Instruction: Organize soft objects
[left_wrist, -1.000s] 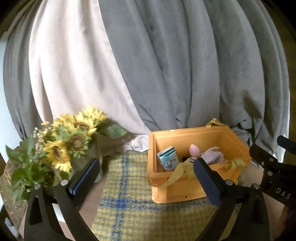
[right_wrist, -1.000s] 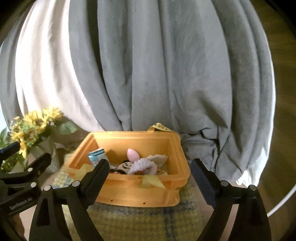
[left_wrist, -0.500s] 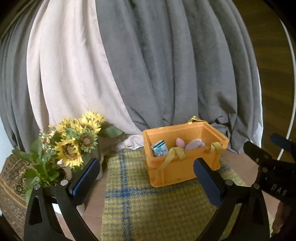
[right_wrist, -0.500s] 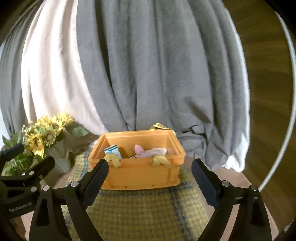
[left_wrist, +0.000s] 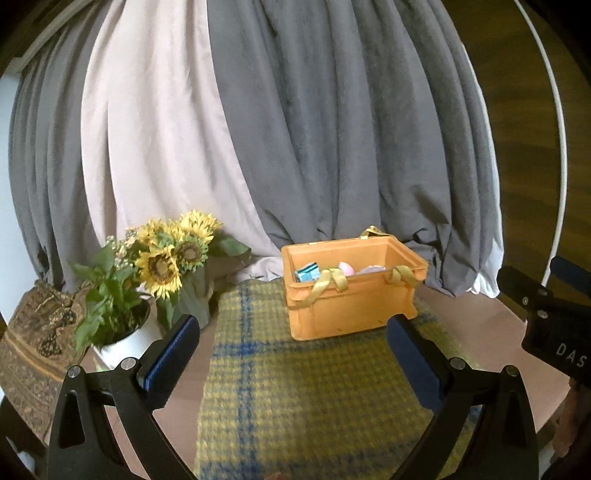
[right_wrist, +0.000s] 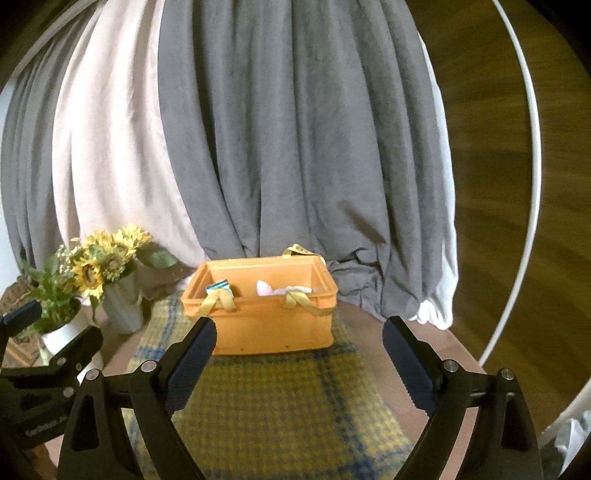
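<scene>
An orange plastic crate (left_wrist: 351, 306) (right_wrist: 266, 325) stands on a yellow and blue plaid cloth (left_wrist: 306, 387) (right_wrist: 266, 406). Inside it I see a teal packet (left_wrist: 306, 272) (right_wrist: 221, 286), a pink soft toy (left_wrist: 346, 268) (right_wrist: 264, 287) and a pale soft item (right_wrist: 295, 290), mostly hidden by the wall. Yellow ribbon handles (left_wrist: 327, 282) hang over its near rim. My left gripper (left_wrist: 291, 354) is open and empty, well in front of the crate. My right gripper (right_wrist: 299, 354) is open and empty, also short of the crate.
A sunflower bouquet (left_wrist: 173, 254) (right_wrist: 103, 258) and a green plant in a white pot (left_wrist: 122, 339) stand at the left. Grey and cream curtains (left_wrist: 295, 129) hang behind. A patterned cushion (left_wrist: 33, 343) lies at far left. A white hoop (right_wrist: 532, 184) curves at the right.
Both grippers have pulled back and away from the crate, which now looks smaller and farther. More of the plaid cloth shows in front. Both stay open and empty.
</scene>
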